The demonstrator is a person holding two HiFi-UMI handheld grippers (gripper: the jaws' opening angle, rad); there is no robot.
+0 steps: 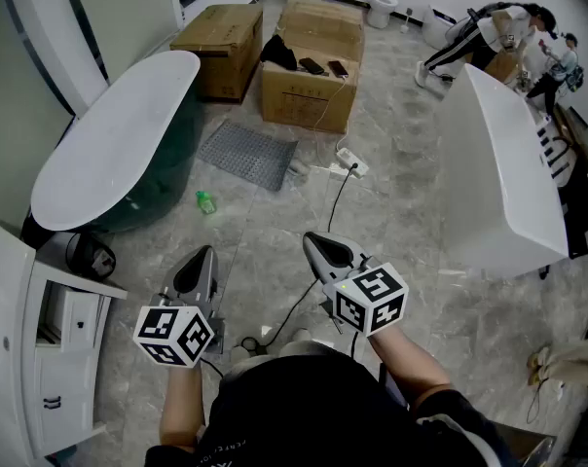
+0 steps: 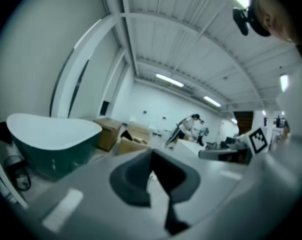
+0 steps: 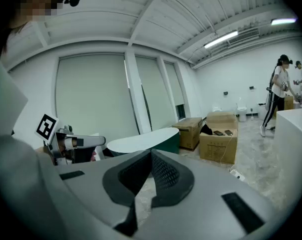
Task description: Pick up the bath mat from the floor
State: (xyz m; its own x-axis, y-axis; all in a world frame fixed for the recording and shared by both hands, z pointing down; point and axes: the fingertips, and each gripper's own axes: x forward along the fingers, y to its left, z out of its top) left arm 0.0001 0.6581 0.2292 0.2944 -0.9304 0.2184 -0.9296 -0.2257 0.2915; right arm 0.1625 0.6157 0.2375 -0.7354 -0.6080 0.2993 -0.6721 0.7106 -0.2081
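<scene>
The grey bath mat [image 1: 247, 155] lies beside the green bathtub [image 1: 109, 149]. The left gripper [image 1: 203, 257] and right gripper [image 1: 316, 242] are clenched, empty.

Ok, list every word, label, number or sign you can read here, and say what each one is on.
No text here can be read.
Front cardboard box: dark print on its side, too small to read.
Black shirt: pale lettering, too small to read.
Marker cubes and: black-and-white square patterns only, no letters or numbers.
</scene>
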